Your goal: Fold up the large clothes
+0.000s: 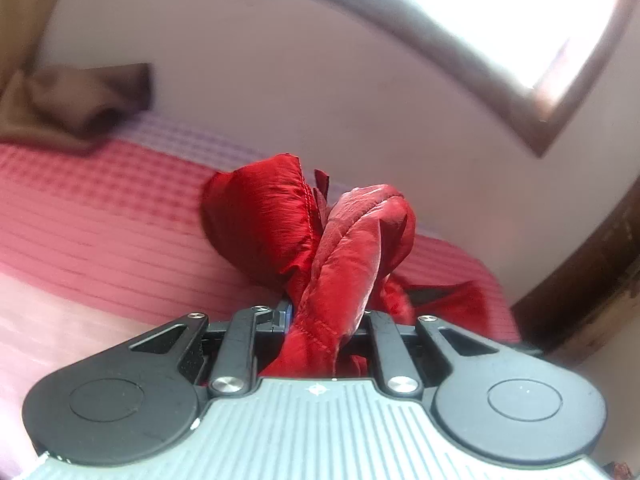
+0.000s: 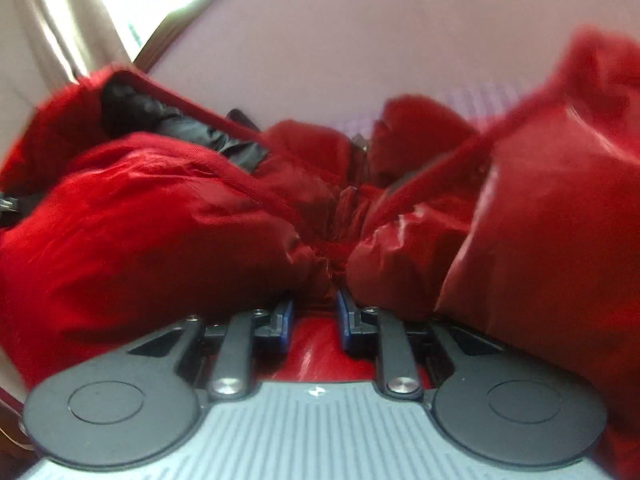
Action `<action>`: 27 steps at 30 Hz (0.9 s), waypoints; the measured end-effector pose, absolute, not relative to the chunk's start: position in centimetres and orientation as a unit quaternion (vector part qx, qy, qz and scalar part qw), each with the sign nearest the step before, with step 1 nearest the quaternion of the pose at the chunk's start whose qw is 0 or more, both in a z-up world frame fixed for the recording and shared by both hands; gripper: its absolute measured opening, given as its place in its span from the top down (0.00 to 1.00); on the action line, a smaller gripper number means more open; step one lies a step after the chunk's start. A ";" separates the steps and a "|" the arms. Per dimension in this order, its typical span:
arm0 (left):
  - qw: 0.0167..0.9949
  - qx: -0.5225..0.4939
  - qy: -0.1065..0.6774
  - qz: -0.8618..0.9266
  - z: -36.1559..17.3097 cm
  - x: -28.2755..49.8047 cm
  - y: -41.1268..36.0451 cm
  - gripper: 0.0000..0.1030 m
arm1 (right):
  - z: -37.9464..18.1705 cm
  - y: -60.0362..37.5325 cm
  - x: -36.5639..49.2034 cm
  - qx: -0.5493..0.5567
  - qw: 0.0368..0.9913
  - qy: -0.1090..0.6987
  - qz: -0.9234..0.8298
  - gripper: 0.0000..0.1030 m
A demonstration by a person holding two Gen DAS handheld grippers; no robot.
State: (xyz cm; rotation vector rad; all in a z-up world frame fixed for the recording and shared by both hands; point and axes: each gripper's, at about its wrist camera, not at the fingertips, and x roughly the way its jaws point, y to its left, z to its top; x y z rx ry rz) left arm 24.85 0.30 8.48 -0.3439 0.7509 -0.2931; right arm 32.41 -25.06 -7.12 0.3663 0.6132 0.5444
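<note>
Red jacket (image 1: 344, 240) (image 2: 168, 220) — pinched between both tongs.

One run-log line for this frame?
left hand-held gripper: shut on shiny red padded jacket | right hand-held gripper: shut on jacket | pink checked bedspread below

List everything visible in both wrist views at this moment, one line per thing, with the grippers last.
Puffer jacket: one, shiny red with black lining, bunched in front of both grippers.
Bedspread: one, pink-red ribbed, under the jacket.
Brown cloth: one, far left corner of the bed, blurred.
Wall: pale pink, behind the bed.
Window: one, dark frame, upper right, overexposed.
Curtain: pale, upper left of the right wrist view.
Left gripper: black and grey, shut on the jacket.
Right gripper: black, blue pads, shut on the jacket.
</note>
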 end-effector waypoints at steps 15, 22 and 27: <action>0.949 -0.068 0.260 -0.165 7.3 22.8 -17.7 0.82 | -5.9 -32.7 28.6 0.273 0.878 0.285 0.272 0.79; 0.947 -0.045 0.262 -0.177 6.3 22.6 -20.6 0.82 | -6.9 -39.7 25.4 0.275 0.901 0.232 0.242 0.82; 0.951 -0.017 0.249 -0.180 4.7 22.1 -24.5 0.82 | -11.2 -43.2 27.8 0.423 0.827 0.253 0.272 0.91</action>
